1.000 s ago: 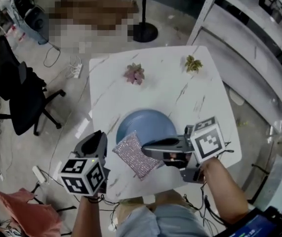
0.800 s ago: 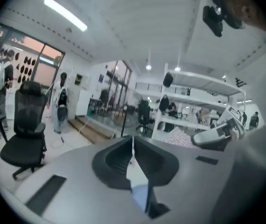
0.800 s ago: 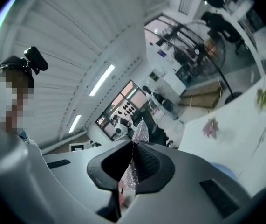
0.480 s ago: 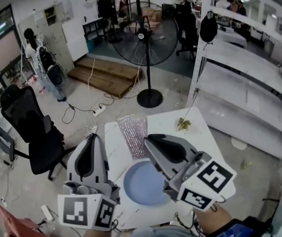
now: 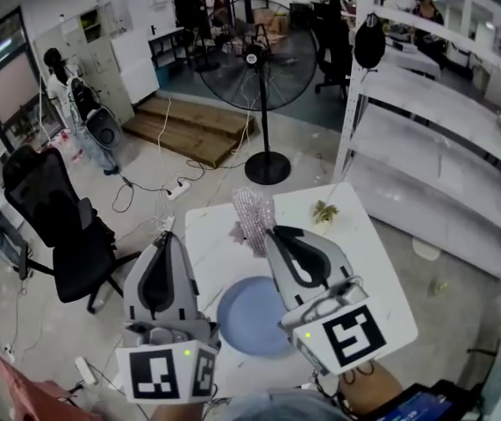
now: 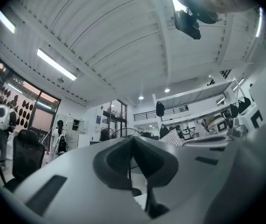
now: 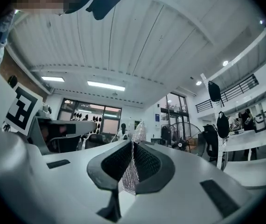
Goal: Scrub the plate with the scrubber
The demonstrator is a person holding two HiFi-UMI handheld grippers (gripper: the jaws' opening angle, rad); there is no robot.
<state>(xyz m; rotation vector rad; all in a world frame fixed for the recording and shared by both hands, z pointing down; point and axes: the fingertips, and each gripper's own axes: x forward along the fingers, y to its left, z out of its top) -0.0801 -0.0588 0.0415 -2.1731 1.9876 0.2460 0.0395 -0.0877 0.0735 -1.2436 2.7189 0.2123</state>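
A blue plate [image 5: 243,319] lies on the white table [image 5: 211,235], partly hidden behind both grippers. My right gripper [image 5: 275,233] is raised above it, pointing away from me, and is shut on the silvery mesh scrubber [image 5: 254,214]. The scrubber sticks up past the jaw tips, well clear of the plate. In the right gripper view the scrubber [image 7: 132,171] is pinched between the black pads, with the right gripper [image 7: 133,144] aimed at the room. My left gripper [image 5: 164,242] is raised beside it, shut and holding nothing; in the left gripper view the left gripper [image 6: 133,140] has its pads together.
A small green plant [image 5: 324,211] stands at the table's far right. A standing fan [image 5: 260,60] is behind the table, a black office chair [image 5: 53,220] to the left, and white shelving [image 5: 425,139] to the right. Cables run across the floor.
Both grippers have lifted from table level to point up and away. The scrubber left the plate with the right gripper. In the last half second it turned more edge-on.
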